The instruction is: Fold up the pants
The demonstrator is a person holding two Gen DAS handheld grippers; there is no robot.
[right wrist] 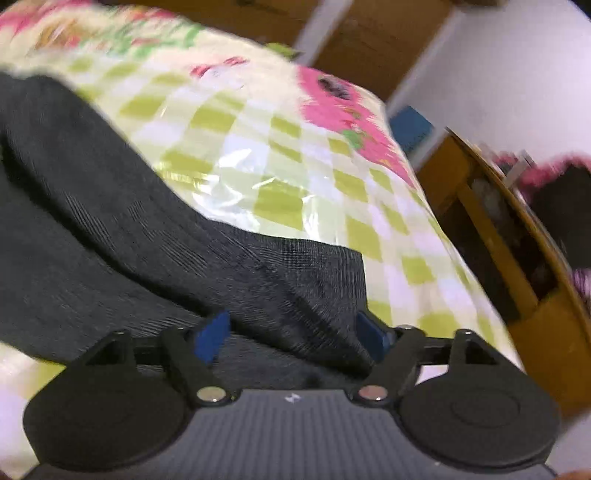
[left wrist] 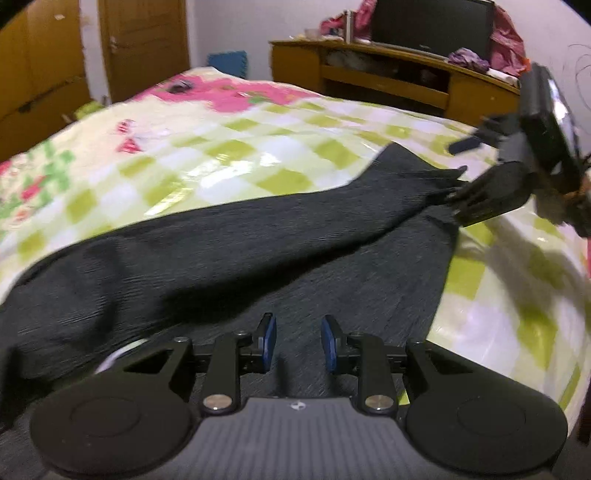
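Pants: I see the dark grey pants [left wrist: 229, 236] spread across the bed [left wrist: 207, 147], one leg running away from my left camera toward the far right, where the cloth narrows to a hem. In my right wrist view the same pants [right wrist: 110, 206] fill the left and lower middle of the picture, with a straight hem edge ending over the checked cover.

Left gripper: my left gripper [left wrist: 298, 341] sits low over the pants with its two blue-padded fingers [left wrist: 269, 338] parted by a clear gap. Dark cloth shows in the gap, but the pads do not press on it and I cannot tell if any cloth rises between them.

Right gripper: in the right wrist view my right gripper [right wrist: 295, 332] has its blue pads spread wide, and a raised fold of the pant leg lies between them. The left pad [right wrist: 212, 338] stands clear of the cloth; the right pad is half hidden behind the fold. From the left camera I see this gripper [left wrist: 460, 177] at the far end of the leg with its fingers apart around the hem. The cloth is between the fingers, not pinched.

Bed: the cover is green-and-white checks with pink flowers, and it looks glossy.

Room: a wooden cabinet [left wrist: 388, 74] stands past the bed with a dark screen [left wrist: 432, 26] and clothes on top; a wooden door [left wrist: 144, 44] is at the far left.

Sharpness: both views are blurred.
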